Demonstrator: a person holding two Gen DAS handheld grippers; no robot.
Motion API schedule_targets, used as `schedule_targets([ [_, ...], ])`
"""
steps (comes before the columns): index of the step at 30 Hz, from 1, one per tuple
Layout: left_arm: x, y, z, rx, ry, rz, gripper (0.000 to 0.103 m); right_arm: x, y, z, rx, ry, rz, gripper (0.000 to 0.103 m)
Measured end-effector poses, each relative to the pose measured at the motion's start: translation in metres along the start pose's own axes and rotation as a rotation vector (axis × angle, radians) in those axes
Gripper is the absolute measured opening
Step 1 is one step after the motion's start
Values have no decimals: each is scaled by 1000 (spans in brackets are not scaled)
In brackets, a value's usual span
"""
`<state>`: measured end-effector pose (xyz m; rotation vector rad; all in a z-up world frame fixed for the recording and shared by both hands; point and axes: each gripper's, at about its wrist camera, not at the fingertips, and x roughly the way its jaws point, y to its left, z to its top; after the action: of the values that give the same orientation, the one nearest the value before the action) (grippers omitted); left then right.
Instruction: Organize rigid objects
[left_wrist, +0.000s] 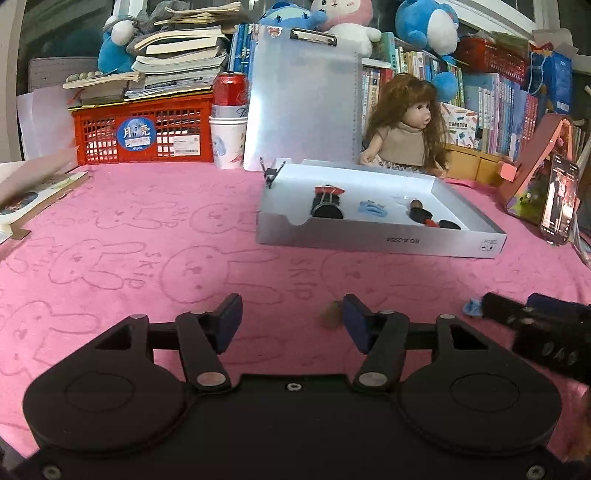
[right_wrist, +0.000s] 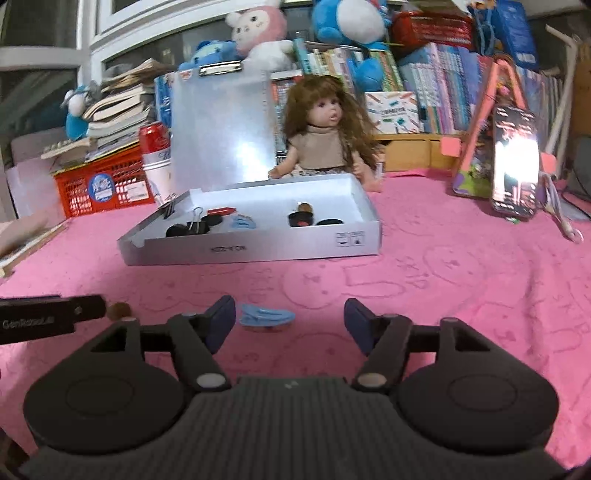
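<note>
A small blue hair clip (right_wrist: 266, 317), flat and ridged with a pointed end, lies loose on the pink rabbit-print cloth (right_wrist: 443, 295) covering the worktop, just beyond and between the fingers of the right gripper (right_wrist: 290, 323), whose jaws stand wide with nothing pressed between them. To its left sits a small brown rounded piece (left_wrist: 330, 314), blurred, touching or just beside the right finger of the left gripper (left_wrist: 291, 323), which is also open and holds nothing. Farther off, a shallow white box (right_wrist: 258, 247) holds black binder clips (right_wrist: 192, 227), another blue clip (right_wrist: 242, 222) and dark round pieces. Behind it sit a long-haired doll (right_wrist: 325, 136), a clipboard (right_wrist: 221, 129) and a red crate (right_wrist: 103, 188).
</note>
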<state>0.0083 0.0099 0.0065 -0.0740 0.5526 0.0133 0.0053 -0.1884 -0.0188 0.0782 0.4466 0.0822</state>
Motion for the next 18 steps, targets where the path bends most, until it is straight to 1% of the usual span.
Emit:
schedule_targets([
  [5, 7, -12, -2, -27, 16, -13, 58, 8, 7, 0, 2, 31, -12, 78],
  [9, 9, -16, -5, -31, 24, -17, 57, 12, 8, -1, 6, 44, -15, 78],
  [14, 14, -20, -5, -44, 30, -8, 57, 19, 12, 3, 7, 58, -20, 78],
  [15, 15, -22, -5, -44, 29, -4, 57, 19, 13, 3, 3, 61, -21, 74],
  [17, 20, -25, -6, -37, 24, 13, 55, 22, 14, 2, -10, 79, -21, 60],
  [18, 22, -27, -7, -24, 16, 22, 54, 22, 15, 1, -17, 81, -29, 47],
])
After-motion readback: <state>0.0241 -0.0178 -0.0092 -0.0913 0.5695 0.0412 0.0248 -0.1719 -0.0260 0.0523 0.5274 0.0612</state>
